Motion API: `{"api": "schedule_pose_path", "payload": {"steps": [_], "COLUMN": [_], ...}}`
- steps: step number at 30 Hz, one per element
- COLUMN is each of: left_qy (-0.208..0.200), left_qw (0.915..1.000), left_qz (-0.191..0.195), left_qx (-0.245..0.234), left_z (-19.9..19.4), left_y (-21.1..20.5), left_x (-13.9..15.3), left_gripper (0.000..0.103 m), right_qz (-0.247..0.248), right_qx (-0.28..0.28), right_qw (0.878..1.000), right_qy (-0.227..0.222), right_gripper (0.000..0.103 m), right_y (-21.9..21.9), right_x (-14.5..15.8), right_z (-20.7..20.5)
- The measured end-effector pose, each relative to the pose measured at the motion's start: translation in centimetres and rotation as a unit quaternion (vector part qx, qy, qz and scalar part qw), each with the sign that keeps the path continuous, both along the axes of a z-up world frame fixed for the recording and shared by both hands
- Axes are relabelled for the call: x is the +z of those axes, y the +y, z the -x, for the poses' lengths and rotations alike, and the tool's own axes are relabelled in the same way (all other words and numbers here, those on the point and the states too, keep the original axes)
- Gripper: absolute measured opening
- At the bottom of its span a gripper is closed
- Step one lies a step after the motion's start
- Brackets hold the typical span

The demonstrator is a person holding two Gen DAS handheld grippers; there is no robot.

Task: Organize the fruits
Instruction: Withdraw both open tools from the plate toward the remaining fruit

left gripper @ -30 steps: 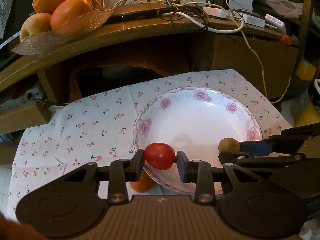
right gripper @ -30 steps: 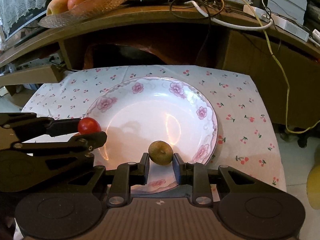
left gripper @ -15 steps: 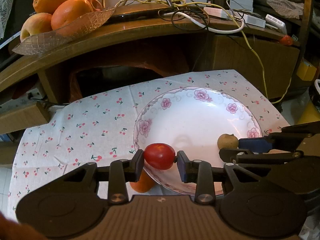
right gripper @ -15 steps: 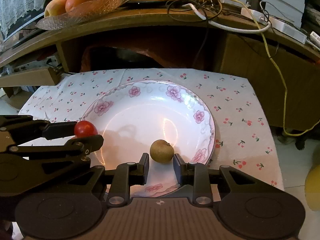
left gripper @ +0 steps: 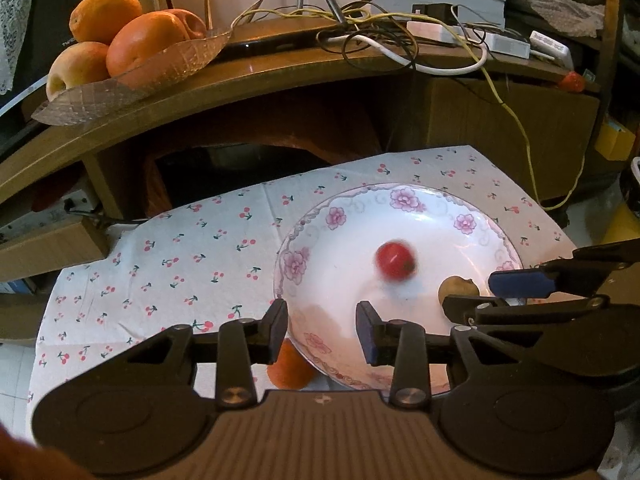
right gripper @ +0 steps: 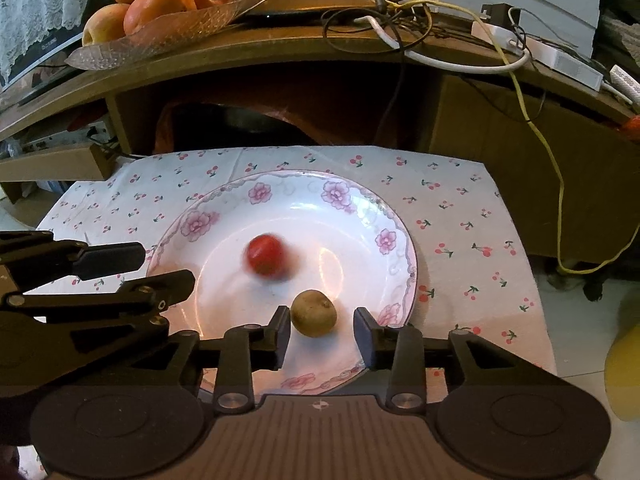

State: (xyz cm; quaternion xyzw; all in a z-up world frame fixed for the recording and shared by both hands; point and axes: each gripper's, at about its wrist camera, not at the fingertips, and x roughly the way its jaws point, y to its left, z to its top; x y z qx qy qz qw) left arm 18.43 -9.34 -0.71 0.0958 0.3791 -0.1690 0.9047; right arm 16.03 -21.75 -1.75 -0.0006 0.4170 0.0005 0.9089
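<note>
A red tomato (left gripper: 395,261) (right gripper: 266,256) lies blurred near the middle of the white flowered plate (left gripper: 404,196) (right gripper: 296,178), free of both grippers. My left gripper (left gripper: 322,326) (right gripper: 166,266) hangs over the plate's near left rim, its jaws opening with nothing between them. A small brown fruit (right gripper: 314,313) (left gripper: 458,289) rests on the plate between the opening jaws of my right gripper (right gripper: 322,330) (left gripper: 496,294). It sits close to the left pad, and the right pad stands clear of it.
The plate sits on a cherry-print cloth (left gripper: 180,264) over a low table. An orange fruit (left gripper: 290,366) peeks out beneath the left gripper at the plate's edge. Behind, a wooden shelf carries a glass dish of oranges and apples (left gripper: 132,76) (right gripper: 160,36) and tangled cables (left gripper: 400,40).
The left jaws spread and the tomato dropped and rolled toward the plate's middle. The right jaws let go of the brown fruit, which now lies on the plate between them.
</note>
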Motion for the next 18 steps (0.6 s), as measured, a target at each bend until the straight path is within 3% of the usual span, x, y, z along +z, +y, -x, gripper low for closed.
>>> {"api": "schedule_pose_path", "payload": {"steps": [18], "left_qy": [-0.016], "left_qw": [0.9999], "left_qz": [0.002], "left_qx": [0.002], "left_z": [0.60], "left_y": [0.09], "left_x": [0.66], "left_gripper": [0.047], "right_qz": [0.007], "right_qx": [-0.006], "right_qw": [1.000], "right_qy": [-0.021], "right_gripper": [0.043], "right_y": [0.01], "right_x": [0.51], "right_z": [0.46]}}
